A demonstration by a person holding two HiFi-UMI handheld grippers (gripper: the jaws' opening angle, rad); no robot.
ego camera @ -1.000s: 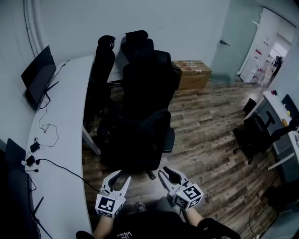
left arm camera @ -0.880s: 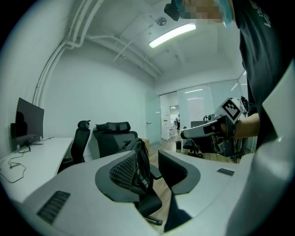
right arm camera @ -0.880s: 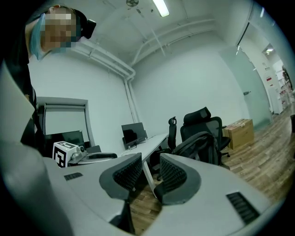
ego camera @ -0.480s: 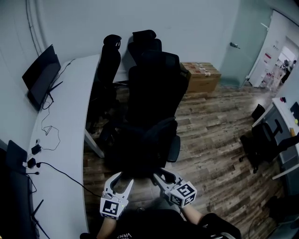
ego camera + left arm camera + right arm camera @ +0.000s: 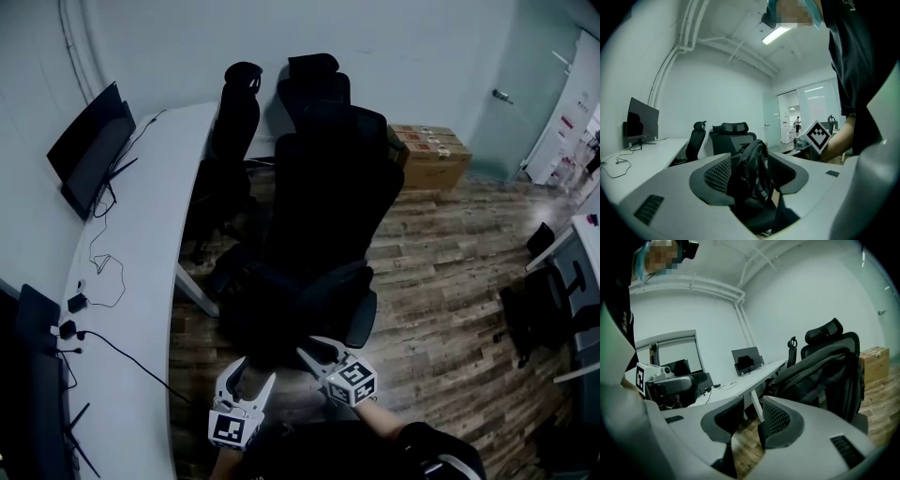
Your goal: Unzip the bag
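White table (image 5: 141, 234) ran left; wood floor (image 5: 441, 281) lay open right.
Both had just been opening: left claw (image 5: 249, 373) spread, bag (image 5: 752, 171) on chair (image 5: 328, 187) between jaws, unpinched; right claw (image 5: 314, 350) spread, empty.

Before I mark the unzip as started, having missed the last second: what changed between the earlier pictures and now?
Both grippers moved forward toward the dark grey fabric backpack on the black mesh office chair. The left gripper's jaws have just been opening, with the backpack showing between them but not gripped. The right gripper's jaws have opened too and are empty. Backpack, chair and white desk stayed put.
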